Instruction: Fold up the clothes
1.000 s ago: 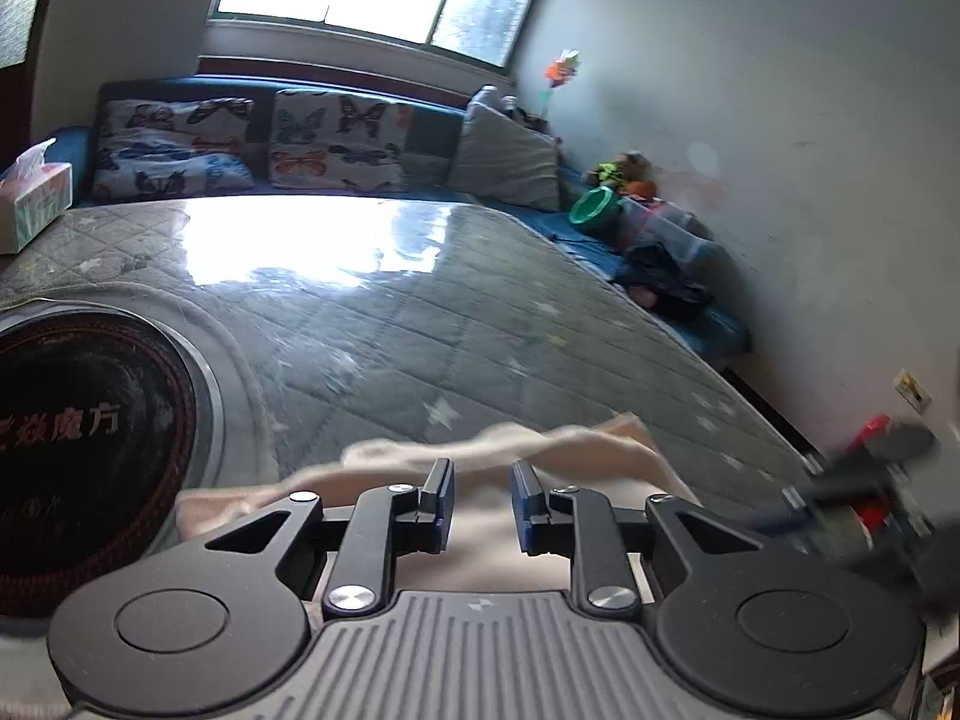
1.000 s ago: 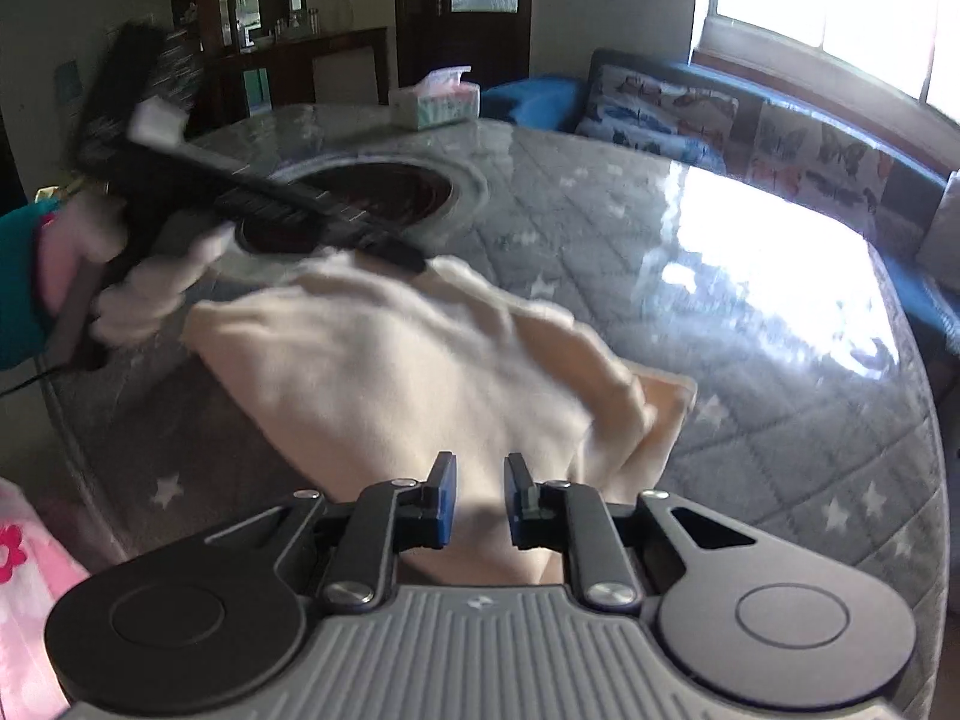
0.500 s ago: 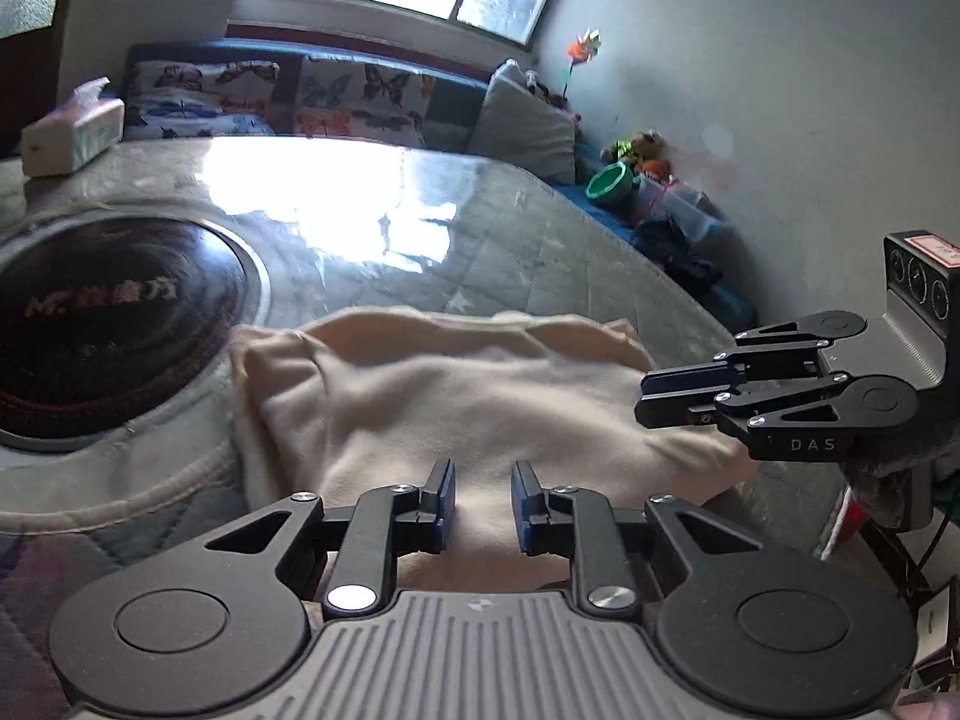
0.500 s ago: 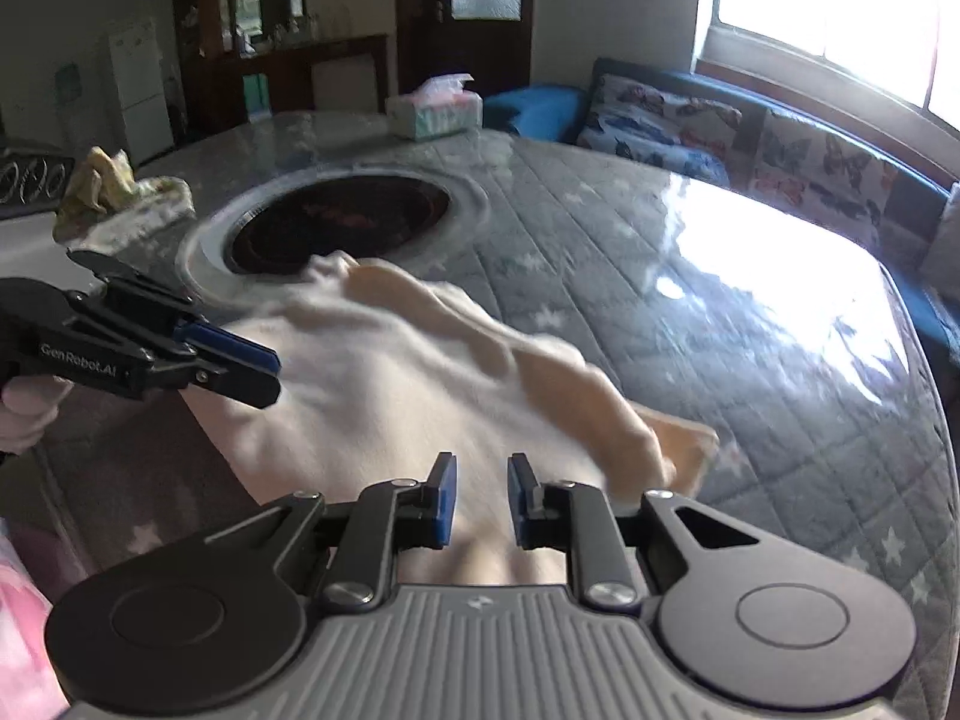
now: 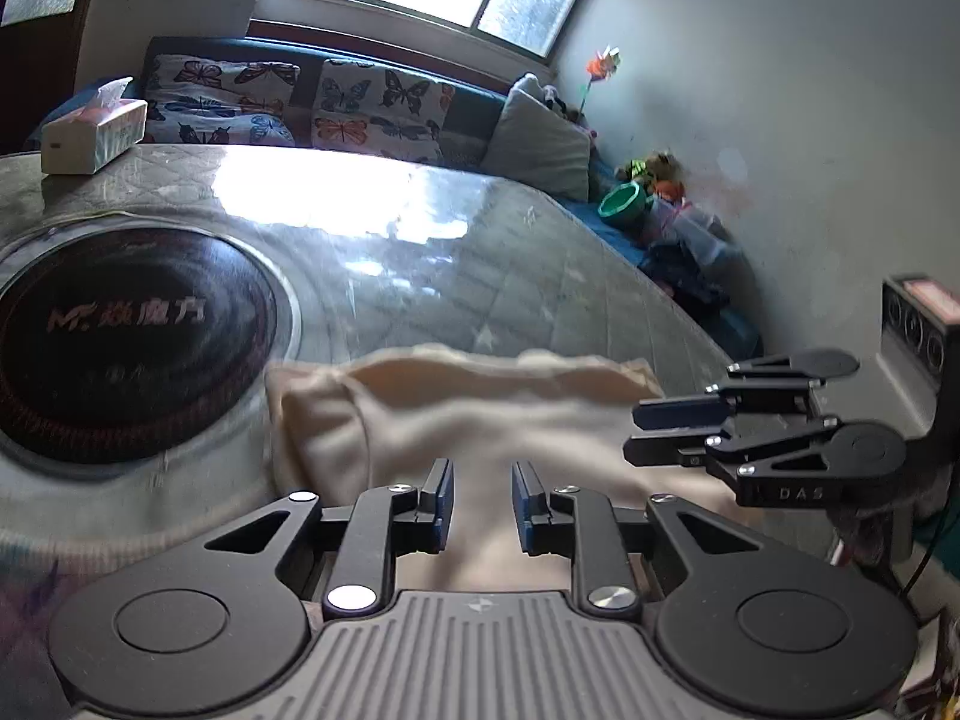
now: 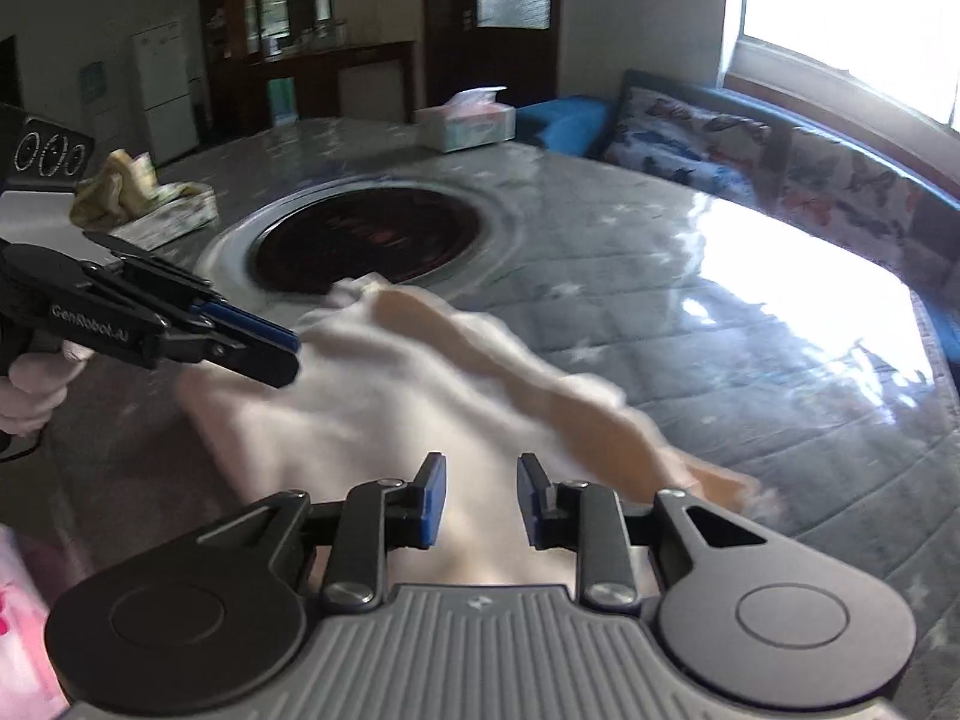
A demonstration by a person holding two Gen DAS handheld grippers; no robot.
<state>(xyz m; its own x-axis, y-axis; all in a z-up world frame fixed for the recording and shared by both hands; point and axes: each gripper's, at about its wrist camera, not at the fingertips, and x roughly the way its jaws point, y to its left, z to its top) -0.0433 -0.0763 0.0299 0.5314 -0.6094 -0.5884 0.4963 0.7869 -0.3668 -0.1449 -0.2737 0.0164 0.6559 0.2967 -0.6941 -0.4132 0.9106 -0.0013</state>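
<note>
My left gripper (image 5: 480,507) and right gripper (image 6: 481,501) both hang with fingers apart, gripping nothing, over the cream garment (image 6: 384,414) bunched on the tabletop (image 6: 690,324) beside the dark round burner (image 6: 366,240).

We see a round table (image 5: 480,276) under a glossy quilted grey cover with pale stars, window glare lying bright across its far side. Set into the table is a dark round cooktop (image 5: 120,342) ringed in metal, with faint lettering on it. A tissue box (image 5: 93,135) stands at the table's far left edge. Behind the table runs a blue sofa (image 5: 468,102) with butterfly cushions (image 5: 384,111) and a plain grey pillow (image 5: 543,141). To the right, by the wall, sit a green bowl (image 5: 624,204) and a heap of toys. From the other side, we see a crumpled yellowish cloth (image 6: 120,186) on a folded towel, a white fridge (image 6: 162,90) and dark cabinets (image 6: 288,18).
</note>
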